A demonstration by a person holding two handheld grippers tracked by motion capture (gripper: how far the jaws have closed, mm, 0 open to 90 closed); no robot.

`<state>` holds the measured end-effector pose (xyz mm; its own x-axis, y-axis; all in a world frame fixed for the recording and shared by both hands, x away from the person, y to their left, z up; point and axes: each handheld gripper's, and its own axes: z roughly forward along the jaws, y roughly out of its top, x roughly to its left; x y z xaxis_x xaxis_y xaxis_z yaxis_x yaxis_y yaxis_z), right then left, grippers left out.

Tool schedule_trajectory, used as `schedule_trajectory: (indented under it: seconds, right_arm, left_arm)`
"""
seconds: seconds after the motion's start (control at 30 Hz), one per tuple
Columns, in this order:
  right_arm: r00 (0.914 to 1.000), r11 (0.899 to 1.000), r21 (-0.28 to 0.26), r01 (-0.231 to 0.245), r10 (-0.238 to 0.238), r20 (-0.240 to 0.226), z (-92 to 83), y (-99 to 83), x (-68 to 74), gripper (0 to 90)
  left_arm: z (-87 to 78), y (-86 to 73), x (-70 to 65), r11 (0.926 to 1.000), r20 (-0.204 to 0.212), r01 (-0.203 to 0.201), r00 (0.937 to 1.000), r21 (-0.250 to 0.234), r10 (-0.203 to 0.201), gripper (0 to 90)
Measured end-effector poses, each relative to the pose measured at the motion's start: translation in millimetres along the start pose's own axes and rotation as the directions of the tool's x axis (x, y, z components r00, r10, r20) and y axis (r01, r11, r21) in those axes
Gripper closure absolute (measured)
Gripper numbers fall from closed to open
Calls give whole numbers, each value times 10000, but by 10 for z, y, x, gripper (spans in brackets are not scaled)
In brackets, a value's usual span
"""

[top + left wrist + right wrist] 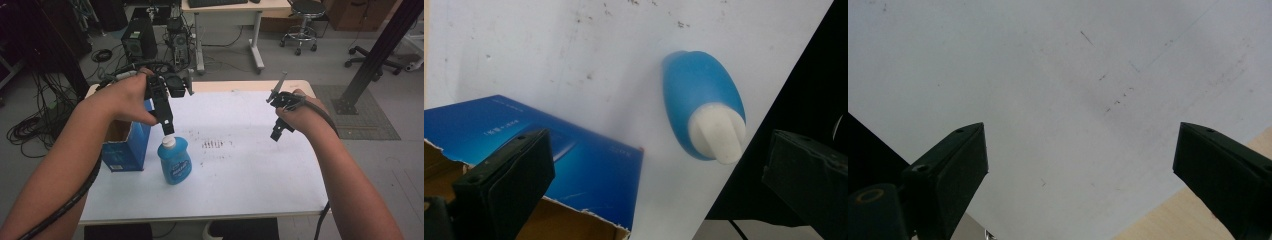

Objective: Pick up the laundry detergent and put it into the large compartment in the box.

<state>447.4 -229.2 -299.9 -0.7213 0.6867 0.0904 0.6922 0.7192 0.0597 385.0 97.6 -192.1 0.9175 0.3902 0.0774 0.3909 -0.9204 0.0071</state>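
- A blue cardboard box point(125, 150) stands at the left edge of the white table point(250, 170), its top torn open so the brown inside shows; in the left gripper view the ragged flap and printed blue side point(574, 165) lie under the near jaw
- Just beside the box, on its right, a blue bottle point(174, 161) stands upright; it is a squat, rounded, translucent blue body with a printed label on the front and a white cap point(169, 142); from above, in the left gripper view, the bottle point(701, 95) reads as a blue oval with the flat white spout cap point(718, 132) on top
- The left gripper point(168, 128) points down right over the cap, its tip at or just above it; whether it touches I cannot tell; its jaws stand wide apart and hold nothing, the bottle lying between them in its own view
- Dark scuff marks point(214, 144) dot the tabletop near the middle
- The right gripper point(276, 135) hangs above bare table at the right, well apart from the bottle; its jaws are spread wide with nothing in them
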Motion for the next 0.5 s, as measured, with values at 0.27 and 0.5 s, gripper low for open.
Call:
schedule_trajectory:
  seconds: [0.27,0.5]
  right_arm:
    - [9999,9999,4,102,-102,21,-7,-14,0,72]
    - [10000,10000,-17,92,-92,-22,3,-41,1,72]
  left_arm:
    - [19,0,-62,9998,11,170,9999,-57,-170,2]
    - [12,-5,-116,9993,-207,350,9992,-115,-353,2]
